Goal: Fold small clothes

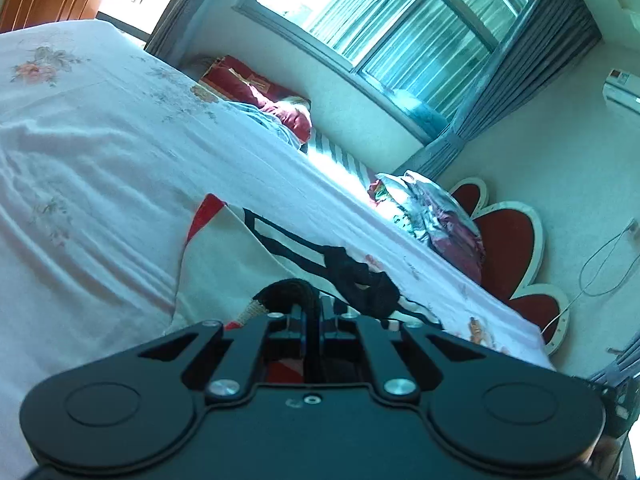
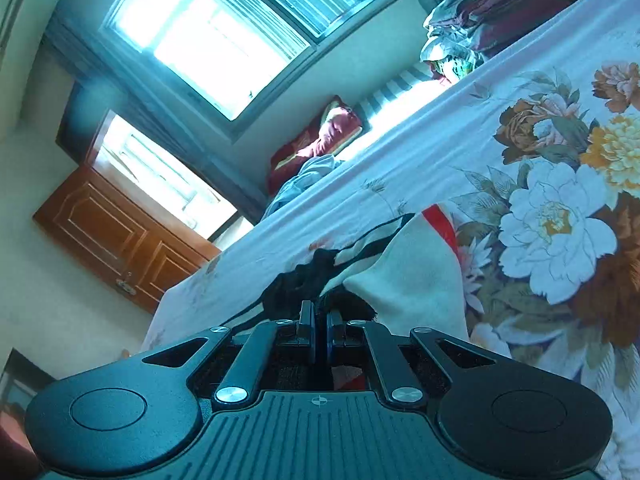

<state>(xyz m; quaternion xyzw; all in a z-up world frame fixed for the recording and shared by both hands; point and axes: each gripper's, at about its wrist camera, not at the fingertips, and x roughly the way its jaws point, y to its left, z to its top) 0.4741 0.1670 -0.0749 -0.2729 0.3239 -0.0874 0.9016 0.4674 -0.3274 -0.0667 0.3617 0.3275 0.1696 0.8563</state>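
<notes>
A small white garment (image 1: pixel 240 252) with red and black trim lies on the flowered bed sheet (image 1: pixel 100 152). My left gripper (image 1: pixel 310 308) is shut on the garment's black edge, which bunches over the fingertips. In the right wrist view the same garment (image 2: pixel 404 276) lies on the sheet, and my right gripper (image 2: pixel 319 316) is shut on its black edge. Both grippers hold the cloth low over the bed. The pinched parts are hidden by the fingers.
The bed sheet (image 2: pixel 460 148) fills most of both views. Red pillows (image 1: pixel 260 88) and a heap of clothes (image 1: pixel 432 216) lie along the bed's far side under the window (image 1: pixel 380 20). A red headboard (image 1: pixel 512 240) stands at the right. A wooden door (image 2: pixel 120 232) is at the left.
</notes>
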